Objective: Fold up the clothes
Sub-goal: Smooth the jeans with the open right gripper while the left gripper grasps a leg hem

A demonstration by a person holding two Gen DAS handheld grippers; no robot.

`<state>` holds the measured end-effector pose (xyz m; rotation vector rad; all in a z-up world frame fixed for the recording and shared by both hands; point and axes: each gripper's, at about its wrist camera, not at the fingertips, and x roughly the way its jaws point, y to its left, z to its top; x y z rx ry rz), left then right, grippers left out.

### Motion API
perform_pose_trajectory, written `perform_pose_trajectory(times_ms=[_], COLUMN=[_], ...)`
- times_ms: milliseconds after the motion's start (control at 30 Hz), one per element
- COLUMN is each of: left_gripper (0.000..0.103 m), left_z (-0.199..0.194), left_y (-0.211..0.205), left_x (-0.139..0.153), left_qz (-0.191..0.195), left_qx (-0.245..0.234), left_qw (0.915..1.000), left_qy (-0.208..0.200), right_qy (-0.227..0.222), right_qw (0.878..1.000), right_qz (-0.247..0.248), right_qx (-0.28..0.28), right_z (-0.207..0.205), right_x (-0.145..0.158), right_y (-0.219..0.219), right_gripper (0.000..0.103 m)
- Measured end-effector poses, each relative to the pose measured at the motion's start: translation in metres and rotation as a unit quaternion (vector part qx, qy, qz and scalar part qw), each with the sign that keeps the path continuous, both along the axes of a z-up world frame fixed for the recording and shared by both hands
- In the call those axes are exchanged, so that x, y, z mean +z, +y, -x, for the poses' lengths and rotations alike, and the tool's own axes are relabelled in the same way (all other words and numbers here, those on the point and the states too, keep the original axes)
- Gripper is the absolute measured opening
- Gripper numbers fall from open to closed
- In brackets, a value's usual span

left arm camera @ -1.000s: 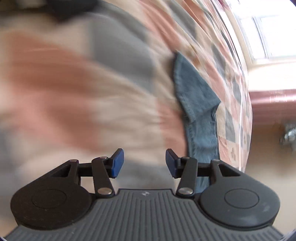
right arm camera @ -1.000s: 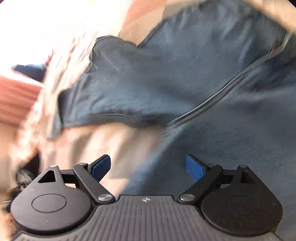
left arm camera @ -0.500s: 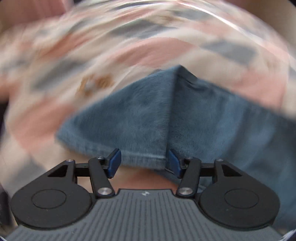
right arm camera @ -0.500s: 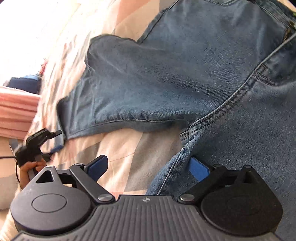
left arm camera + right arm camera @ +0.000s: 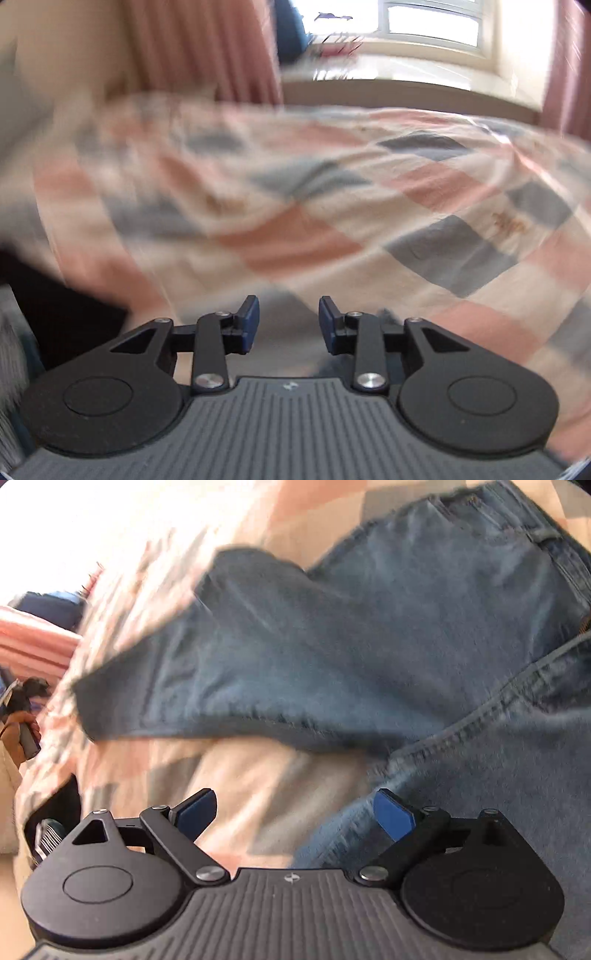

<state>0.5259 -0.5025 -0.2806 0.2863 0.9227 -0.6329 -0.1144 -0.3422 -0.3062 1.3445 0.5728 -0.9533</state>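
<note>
Blue jeans (image 5: 332, 646) lie spread on a checked bedspread (image 5: 258, 782), one leg reaching left and the other running under my right gripper. My right gripper (image 5: 295, 812) hovers wide open over the crotch, its right fingertip (image 5: 393, 812) above denim, and nothing is clamped. My left gripper (image 5: 289, 319) points across the bedspread (image 5: 295, 206) toward a window. Its jaws are closing with a gap and nothing between them. No jeans show clearly in the blurred left wrist view. In the right wrist view a hand (image 5: 16, 734) at the left edge holds the other gripper's handle.
Pink curtains (image 5: 207, 48) and a bright window (image 5: 424, 22) stand beyond the bed's far side. A dark gap (image 5: 55, 317) runs off the bed's left edge. A striped pink cloth (image 5: 33, 642) and something dark blue (image 5: 48, 607) lie past the bed's left side.
The left gripper swung up and away from the jeans' hem that lay between its jaws; its view now shows only bedspread and window. The right gripper has barely shifted and stays open.
</note>
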Motion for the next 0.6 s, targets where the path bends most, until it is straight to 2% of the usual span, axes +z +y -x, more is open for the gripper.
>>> perform_pose_trajectory(times_ms=[33, 100, 133, 200, 300, 367, 400, 433, 467, 533, 600], left_gripper=[0.044, 0.043, 0.042, 0.042, 0.044, 0.043, 0.017, 0.003, 0.003, 0.003, 0.003], left_z=[-0.003, 0.0, 0.002, 0.004, 0.007, 0.006, 0.006, 0.006, 0.007, 0.012, 0.018], left_y=[0.016, 0.042, 0.054, 0.068, 0.07, 0.063, 0.06, 0.057, 0.055, 0.067, 0.092], left_x=[-0.018, -0.065, -0.088, -0.123, -0.144, -0.15, -0.148, -0.144, -0.136, -0.112, -0.08], left_qz=[0.013, 0.036, 0.045, 0.072, 0.128, 0.148, 0.149, 0.149, 0.15, 0.176, 0.213], left_qx=[0.008, 0.039, 0.06, 0.087, 0.108, 0.118, 0.117, 0.106, 0.093, 0.062, 0.036], left_qw=[0.9978, 0.9834, 0.9739, 0.9623, 0.9599, 0.9584, 0.9603, 0.963, 0.9665, 0.969, 0.9652], left_qy=[0.064, 0.173, 0.214, 0.247, 0.225, 0.214, 0.205, 0.197, 0.187, 0.162, 0.147], right_qy=[-0.016, -0.05, -0.07, -0.109, -0.144, -0.158, -0.159, -0.156, -0.154, -0.149, -0.149], right_qw=[1.0, 0.998, 0.996, 0.99, 0.98, 0.974, 0.972, 0.972, 0.969, 0.964, 0.955], right_qz=[0.006, -0.003, -0.013, -0.035, -0.056, -0.063, -0.059, -0.055, -0.054, -0.053, -0.05], right_qx=[-0.007, -0.029, -0.045, -0.077, -0.127, -0.152, -0.161, -0.169, -0.183, -0.212, -0.253], right_z=[0.0, 0.001, 0.0, -0.001, -0.004, -0.008, -0.01, -0.012, -0.013, -0.016, -0.017], right_x=[0.0, -0.006, -0.014, -0.028, -0.05, -0.062, -0.066, -0.069, -0.074, -0.082, -0.086], right_y=[-0.001, -0.004, -0.004, -0.004, -0.001, 0.0, 0.0, -0.001, -0.002, -0.003, -0.002], right_gripper=[0.095, 0.095, 0.095, 0.095, 0.095, 0.095, 0.096, 0.096, 0.096, 0.096, 0.096])
